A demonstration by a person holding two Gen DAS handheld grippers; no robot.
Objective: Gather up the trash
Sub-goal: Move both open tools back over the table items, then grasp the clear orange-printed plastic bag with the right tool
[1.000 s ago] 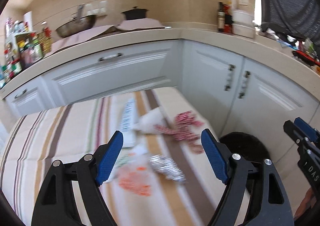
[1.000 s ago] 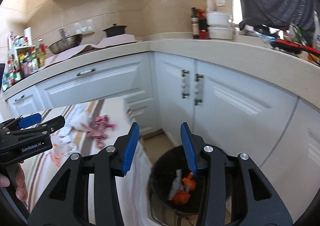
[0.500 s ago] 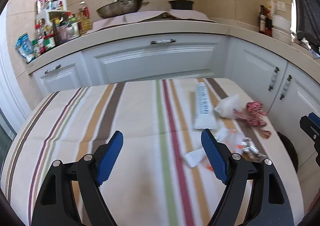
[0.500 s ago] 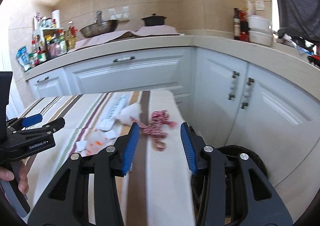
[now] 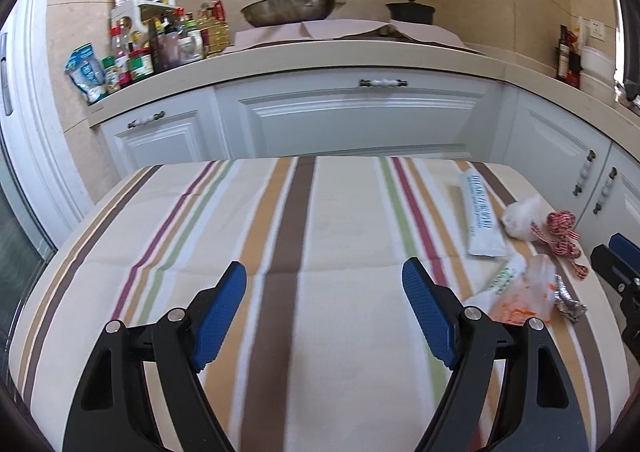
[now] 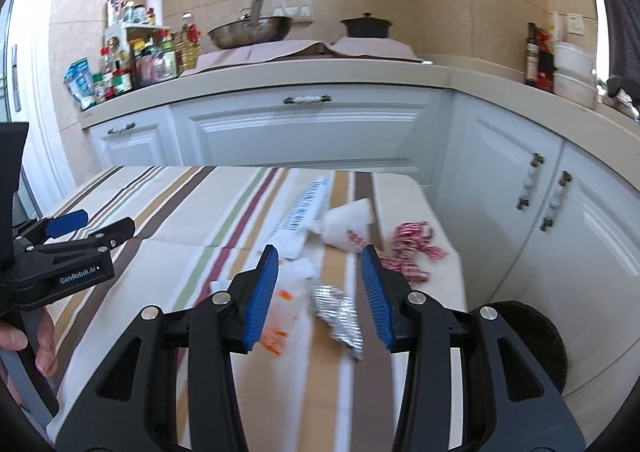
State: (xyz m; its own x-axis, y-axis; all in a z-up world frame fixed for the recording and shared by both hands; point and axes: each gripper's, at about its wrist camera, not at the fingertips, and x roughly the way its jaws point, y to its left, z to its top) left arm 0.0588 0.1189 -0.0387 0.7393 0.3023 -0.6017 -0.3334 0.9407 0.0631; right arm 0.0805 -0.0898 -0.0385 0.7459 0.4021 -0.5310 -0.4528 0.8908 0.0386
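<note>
Tilting down over the striped worktop (image 5: 280, 212), both grippers hang empty: left gripper (image 5: 324, 304) jaws spread wide over bare cloth, right gripper (image 6: 319, 292) jaws half-parted above the foil wrapper (image 6: 340, 316). Trash sits clustered at the worktop's right side.

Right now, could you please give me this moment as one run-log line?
left gripper: open, empty | right gripper: open above foil wrapper | trash on striped tablecloth
</note>
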